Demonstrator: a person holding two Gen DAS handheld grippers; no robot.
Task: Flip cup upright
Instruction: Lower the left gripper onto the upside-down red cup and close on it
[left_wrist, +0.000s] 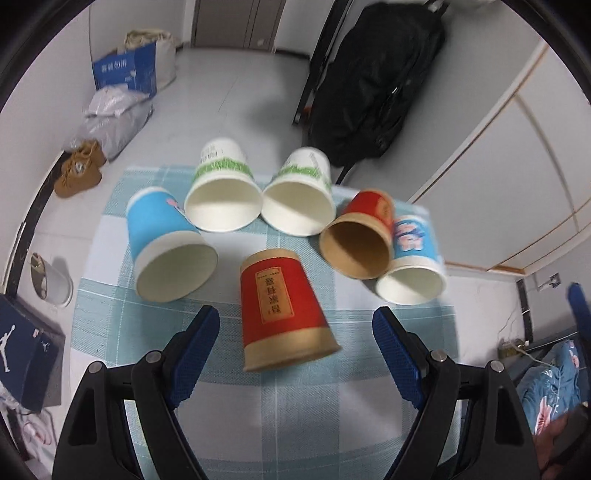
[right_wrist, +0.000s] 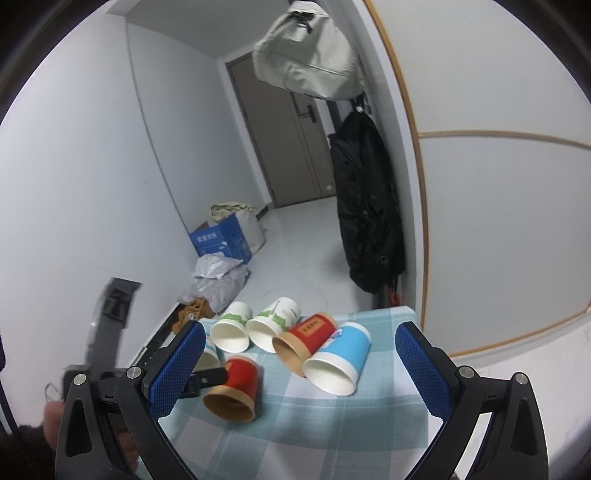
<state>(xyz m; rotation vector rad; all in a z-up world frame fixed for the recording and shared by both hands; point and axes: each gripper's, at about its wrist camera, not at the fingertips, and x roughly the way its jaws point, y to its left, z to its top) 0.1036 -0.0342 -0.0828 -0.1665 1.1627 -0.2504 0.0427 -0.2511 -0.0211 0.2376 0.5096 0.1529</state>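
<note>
In the left wrist view, the left gripper (left_wrist: 295, 325) hangs with its jaws spread wide, gripping nothing, above a table covered in a blue-and-white checked cloth (left_wrist: 306, 413); between its blue ribbed fingers (left_wrist: 195, 350) sits a red paper cup with a brown rim band (left_wrist: 286, 312), mouth down on the cloth. Beyond it five more paper cups lie on their sides: a plain blue one (left_wrist: 166, 243), two white ones with green print (left_wrist: 221, 188), a second red one (left_wrist: 360, 236) and a blue one with lettering (left_wrist: 413, 262). In the right wrist view, the right gripper (right_wrist: 300, 363) is also released and empty, well back from the cups; the red cup (right_wrist: 234, 387) appears tilted there, with the left gripper's dark finger just beside it
</note>
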